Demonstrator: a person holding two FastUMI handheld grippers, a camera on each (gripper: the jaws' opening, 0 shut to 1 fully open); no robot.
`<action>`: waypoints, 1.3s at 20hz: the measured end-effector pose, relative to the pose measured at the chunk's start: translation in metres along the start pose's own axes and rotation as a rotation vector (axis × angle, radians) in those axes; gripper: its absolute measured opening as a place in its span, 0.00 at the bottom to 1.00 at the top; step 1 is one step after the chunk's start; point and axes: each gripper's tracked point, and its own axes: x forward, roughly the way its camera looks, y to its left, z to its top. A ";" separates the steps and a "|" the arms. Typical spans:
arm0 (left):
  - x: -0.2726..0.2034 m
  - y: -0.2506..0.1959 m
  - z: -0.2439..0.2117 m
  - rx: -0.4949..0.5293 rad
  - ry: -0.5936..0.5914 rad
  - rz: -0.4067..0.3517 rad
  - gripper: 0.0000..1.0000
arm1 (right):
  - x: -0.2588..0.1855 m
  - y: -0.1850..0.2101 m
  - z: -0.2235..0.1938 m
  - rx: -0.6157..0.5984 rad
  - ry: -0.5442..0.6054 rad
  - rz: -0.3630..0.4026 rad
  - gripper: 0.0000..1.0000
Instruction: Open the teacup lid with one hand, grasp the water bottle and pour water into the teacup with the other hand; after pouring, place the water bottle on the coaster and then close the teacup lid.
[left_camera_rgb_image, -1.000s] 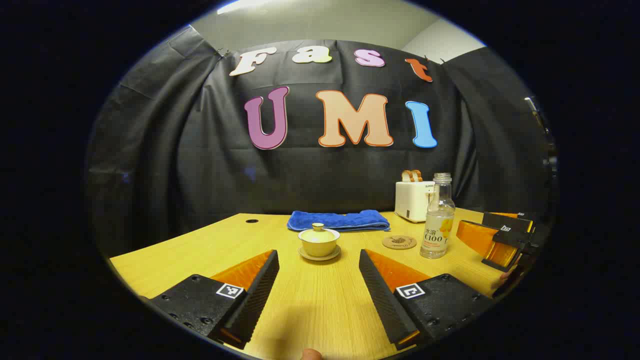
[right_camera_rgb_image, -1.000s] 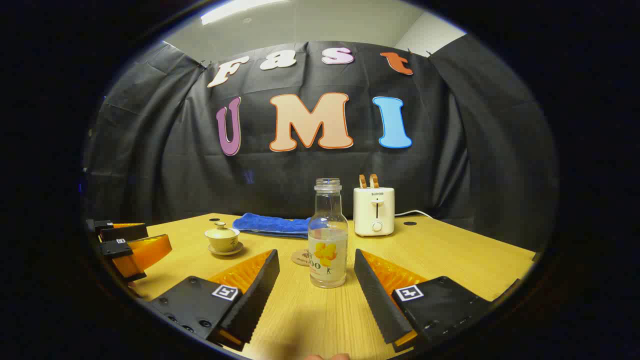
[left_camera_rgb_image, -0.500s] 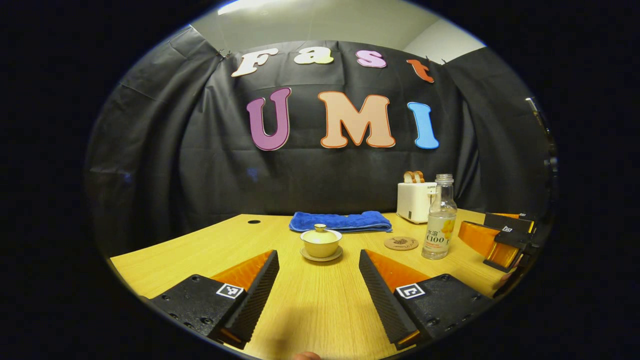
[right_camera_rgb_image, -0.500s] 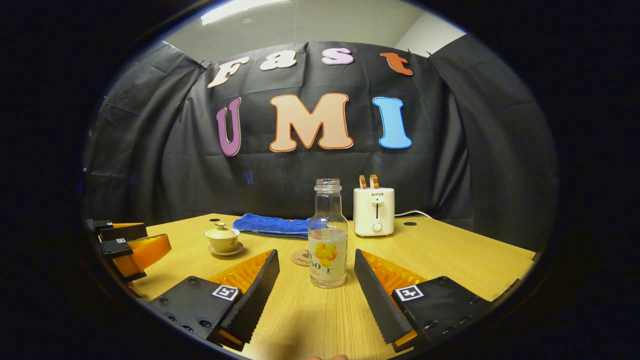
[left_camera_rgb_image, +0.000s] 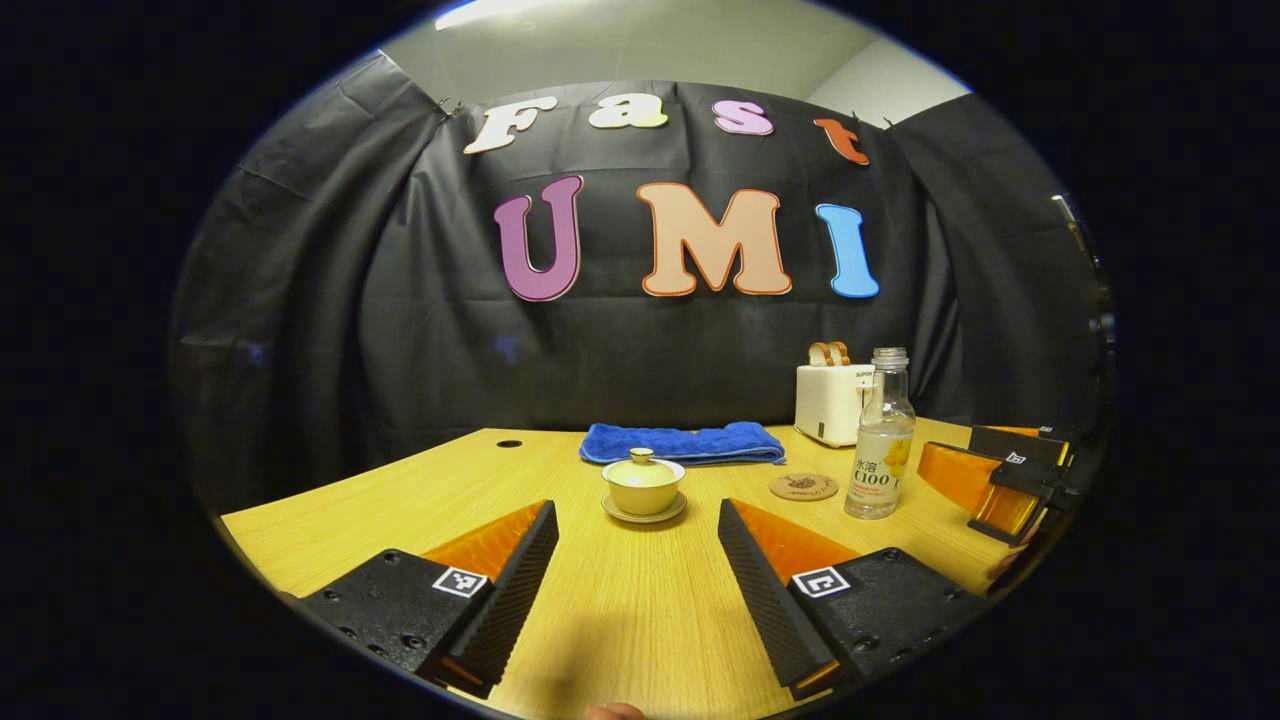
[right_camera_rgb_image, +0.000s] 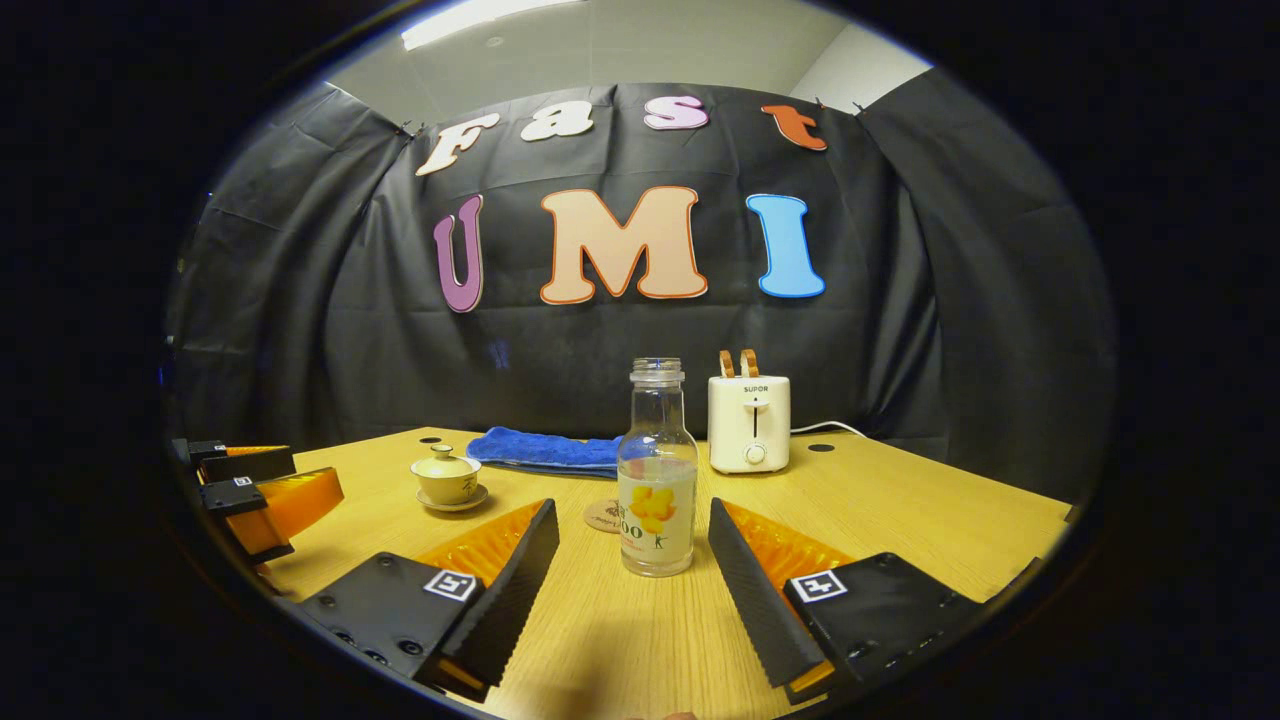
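Observation:
A pale yellow lidded teacup sits on its saucer straight ahead of my left gripper, which is open and a short way back from it. The lid rests on the cup. An uncapped clear water bottle with some water stands upright just beyond my right gripper, whose open fingers sit short of it on either side. A round cork coaster lies between teacup and bottle. In the right gripper view the teacup stands at the left, and the coaster peeks out behind the bottle.
A folded blue towel lies at the back of the wooden table. A white toaster with its cord stands behind the bottle. The other gripper shows at the far left of the right gripper view.
The left gripper has drawn back slightly, so the teacup and bottle look a little smaller and farther. The right gripper has hardly moved. Both stay open.

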 end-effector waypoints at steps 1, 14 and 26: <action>0.000 0.000 0.000 0.001 0.001 0.001 0.94 | 0.000 0.000 0.001 -0.001 -0.001 0.002 0.93; 0.048 -0.004 -0.001 0.001 0.002 -0.001 0.94 | 0.003 0.002 0.000 0.000 0.005 0.046 0.93; 0.182 -0.009 -0.007 0.026 0.017 -0.047 0.94 | 0.014 -0.037 0.002 -0.001 0.002 -0.002 0.93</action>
